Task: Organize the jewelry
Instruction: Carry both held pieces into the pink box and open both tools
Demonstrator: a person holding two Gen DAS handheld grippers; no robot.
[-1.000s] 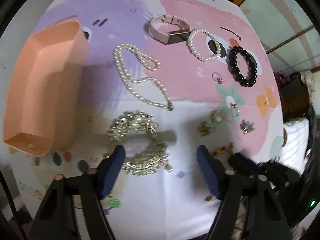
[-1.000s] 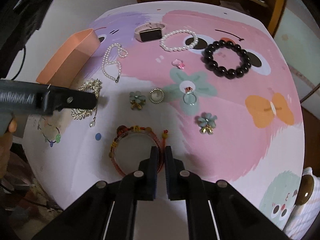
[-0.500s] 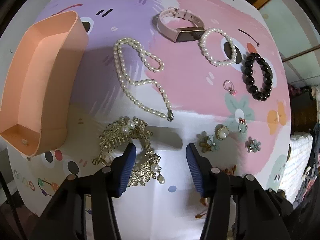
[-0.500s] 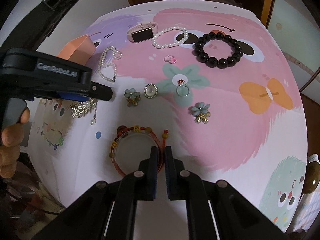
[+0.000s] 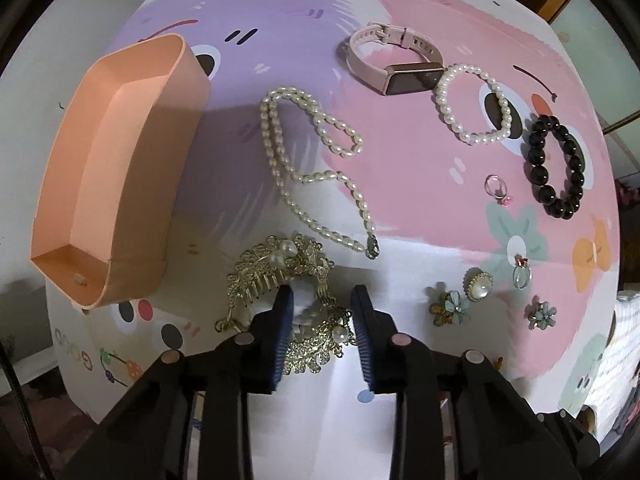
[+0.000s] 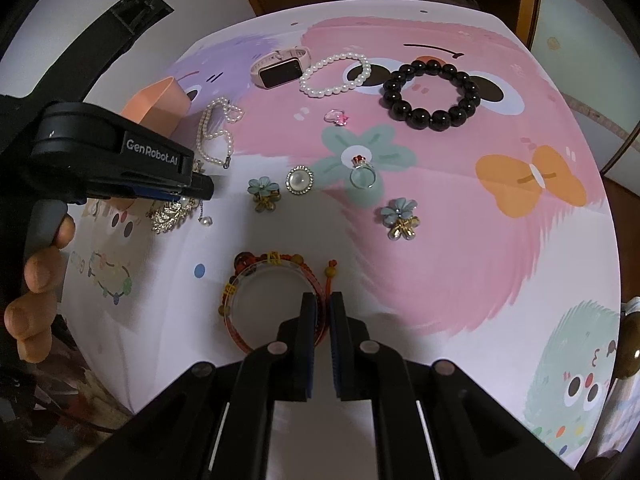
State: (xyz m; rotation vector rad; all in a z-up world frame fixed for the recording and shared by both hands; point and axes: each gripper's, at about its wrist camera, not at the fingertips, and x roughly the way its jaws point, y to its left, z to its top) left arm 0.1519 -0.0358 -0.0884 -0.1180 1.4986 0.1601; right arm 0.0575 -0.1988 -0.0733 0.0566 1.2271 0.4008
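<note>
Left wrist view: peach tray (image 5: 120, 168) on mat, left. Left gripper (image 5: 322, 320) has narrowed from wide-open, fingers now straddling gold pearl hair comb (image 5: 288, 276) beside tray, not clamped; grasp seems imminent. Right gripper (image 6: 321, 340) unchanged, pinched over red corded bracelet (image 6: 276, 300), grip uncertain.

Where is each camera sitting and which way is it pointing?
Left wrist: on the left gripper, looking down and forward over the gold hair comb between its fingers, toward the peach box and pearl necklace; only its own fingers show.
Right wrist: on the right gripper, nearly closed above the red-orange cord bracelet, facing across the mat; the left gripper and the person's hand show at left.
Shared: comb, necklace, pink watch, black bead bracelet.
</note>
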